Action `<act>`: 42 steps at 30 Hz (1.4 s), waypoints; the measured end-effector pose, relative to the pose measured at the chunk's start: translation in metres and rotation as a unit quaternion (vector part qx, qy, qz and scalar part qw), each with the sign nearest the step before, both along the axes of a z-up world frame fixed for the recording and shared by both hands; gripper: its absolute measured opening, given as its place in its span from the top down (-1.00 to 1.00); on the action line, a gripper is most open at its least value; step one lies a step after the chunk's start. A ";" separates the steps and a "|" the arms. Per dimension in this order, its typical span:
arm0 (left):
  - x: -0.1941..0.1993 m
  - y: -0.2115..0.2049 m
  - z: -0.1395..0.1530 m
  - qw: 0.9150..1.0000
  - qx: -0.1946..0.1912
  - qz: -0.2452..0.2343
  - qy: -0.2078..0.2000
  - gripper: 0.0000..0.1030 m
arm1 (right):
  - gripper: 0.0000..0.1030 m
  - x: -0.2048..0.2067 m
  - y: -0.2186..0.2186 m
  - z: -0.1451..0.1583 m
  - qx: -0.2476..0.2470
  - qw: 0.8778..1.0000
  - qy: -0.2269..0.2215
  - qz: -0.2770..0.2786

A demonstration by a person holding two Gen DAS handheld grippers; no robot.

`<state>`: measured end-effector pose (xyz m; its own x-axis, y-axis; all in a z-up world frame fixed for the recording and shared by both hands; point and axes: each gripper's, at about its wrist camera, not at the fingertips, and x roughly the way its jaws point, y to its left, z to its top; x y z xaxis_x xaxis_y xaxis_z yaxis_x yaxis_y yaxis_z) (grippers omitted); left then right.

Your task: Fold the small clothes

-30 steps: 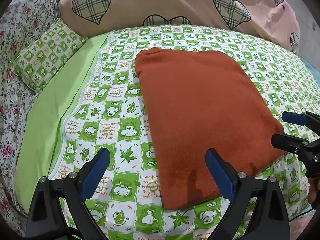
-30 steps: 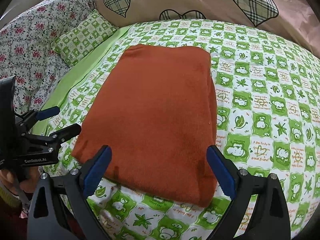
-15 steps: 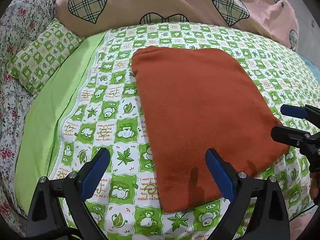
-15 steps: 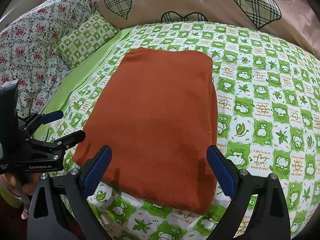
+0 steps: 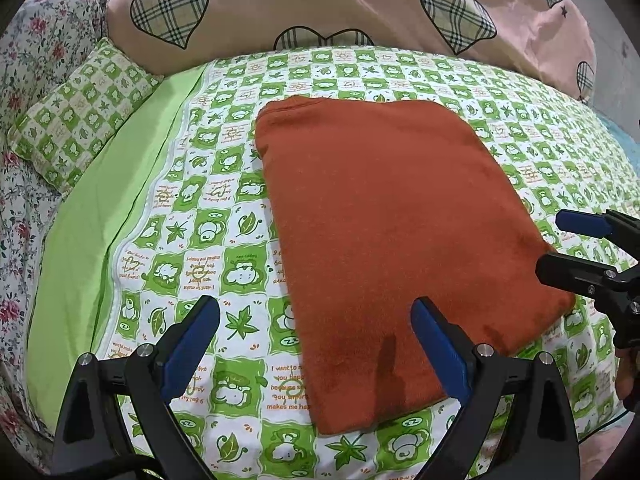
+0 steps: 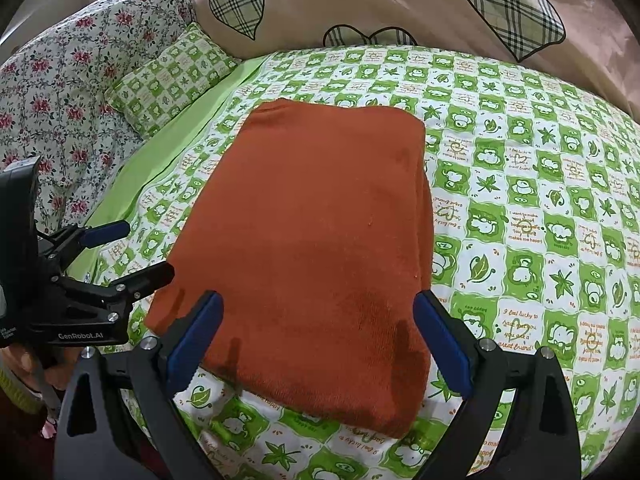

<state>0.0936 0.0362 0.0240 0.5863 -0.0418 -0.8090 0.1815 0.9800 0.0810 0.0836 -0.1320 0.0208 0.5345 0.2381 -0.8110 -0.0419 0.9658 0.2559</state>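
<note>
Both tongs, left (image 5: pixel 316 344) & right (image 6: pixel 318 340), spread apart over folded rust cloth (image 6: pixel 312 248) on bed sheet (image 6: pixel 520 200).

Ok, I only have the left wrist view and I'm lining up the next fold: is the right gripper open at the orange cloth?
Observer: Yes. The right gripper is open, both pads over the near edge of the orange cloth, holding nothing.
Operator: How does the cloth's right edge look?
Observer: Stacked layers show along it, so it is already folded over.
Operator: And my left gripper from that side?
Observer: The left gripper shows sideways, open, by the cloth's near left corner.
</note>
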 end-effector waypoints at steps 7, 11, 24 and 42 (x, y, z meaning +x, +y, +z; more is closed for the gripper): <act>0.003 -0.001 0.001 1.000 -0.001 -0.002 0.000 -0.88 | -0.86 0.003 -0.002 0.000 0.001 1.000 -0.004 0.003; 0.005 0.001 0.001 1.000 0.000 -0.003 0.000 -0.88 | -0.86 0.004 -0.002 -0.001 0.002 1.000 -0.003 0.005; 0.009 0.000 0.000 1.000 0.003 -0.004 0.004 -0.89 | -0.86 0.010 -0.001 -0.004 0.002 1.000 -0.001 0.013; 0.011 -0.005 0.002 1.000 -0.001 -0.009 0.003 -0.89 | -0.86 0.011 -0.007 -0.001 0.003 1.000 -0.002 0.009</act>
<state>0.1047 0.0315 0.0261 0.5802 -0.0531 -0.8128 0.1987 0.9769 0.0781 0.0945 -0.1387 0.0196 0.5341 0.2518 -0.8070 -0.0599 0.9635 0.2610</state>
